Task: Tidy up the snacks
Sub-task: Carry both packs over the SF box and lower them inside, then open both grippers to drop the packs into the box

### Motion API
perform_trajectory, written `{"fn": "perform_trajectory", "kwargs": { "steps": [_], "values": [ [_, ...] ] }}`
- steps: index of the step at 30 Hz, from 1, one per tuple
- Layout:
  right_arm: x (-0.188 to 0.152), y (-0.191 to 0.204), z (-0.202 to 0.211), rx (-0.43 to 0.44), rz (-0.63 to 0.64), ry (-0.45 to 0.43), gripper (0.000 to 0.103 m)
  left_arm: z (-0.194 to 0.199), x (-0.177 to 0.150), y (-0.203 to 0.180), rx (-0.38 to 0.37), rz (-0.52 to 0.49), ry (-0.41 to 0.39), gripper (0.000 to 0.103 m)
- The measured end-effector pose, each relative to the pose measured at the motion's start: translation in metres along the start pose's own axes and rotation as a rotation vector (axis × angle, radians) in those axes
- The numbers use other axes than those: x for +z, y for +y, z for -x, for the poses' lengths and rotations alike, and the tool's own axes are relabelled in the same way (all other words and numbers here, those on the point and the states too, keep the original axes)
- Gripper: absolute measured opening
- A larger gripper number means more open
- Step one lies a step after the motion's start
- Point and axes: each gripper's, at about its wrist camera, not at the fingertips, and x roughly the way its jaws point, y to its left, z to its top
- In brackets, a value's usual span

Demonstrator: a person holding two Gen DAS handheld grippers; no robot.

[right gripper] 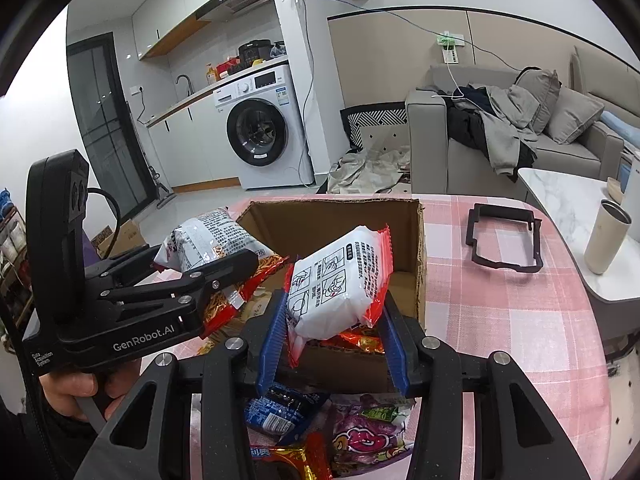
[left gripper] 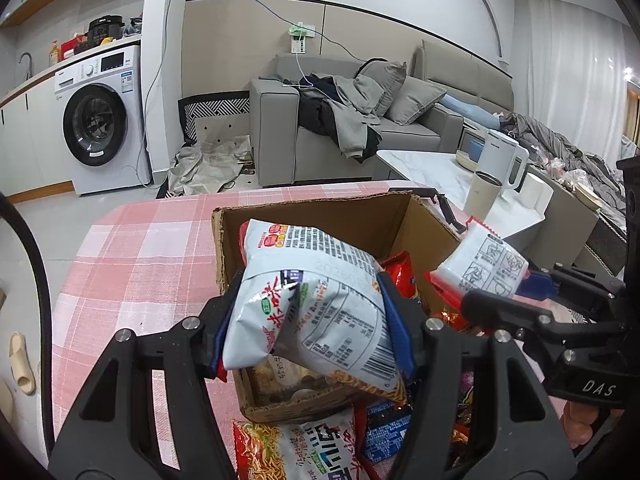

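Clamped in my left gripper (left gripper: 308,320), the noodle packet (left gripper: 316,304) hangs over the cardboard box (left gripper: 320,216), ready to drop. Right wrist view: my right gripper (right gripper: 332,328) pinches a white snack pack (right gripper: 340,280) above it too.

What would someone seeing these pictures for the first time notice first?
Two snack packets held up over an open cardboard box on the pink checked tablecloth: the left gripper clamps a silver noodle bag, and the right gripper clamps a white packet with red edges. More bright snack packets lie on the cloth at the box's near side.
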Motion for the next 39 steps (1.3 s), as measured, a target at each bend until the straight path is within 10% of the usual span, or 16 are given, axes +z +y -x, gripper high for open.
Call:
{"fn": "perform_trajectory", "kwargs": {
  "steps": [23,31,39],
  "values": [
    [0.001,0.007,-0.027,-0.016,0.046,0.041,0.045,-0.017,-0.009,0.002,0.014,0.001,0.021,0.06],
    [-0.005,0.0,-0.002,-0.068,0.037,-0.014,0.088,-0.009,-0.01,0.002,-0.036,-0.008,0.021,0.083],
    [-0.026,-0.015,0.024,-0.096,0.001,-0.008,0.101,0.013,-0.017,-0.011,-0.015,-0.052,-0.003,0.102]
  ]
}}
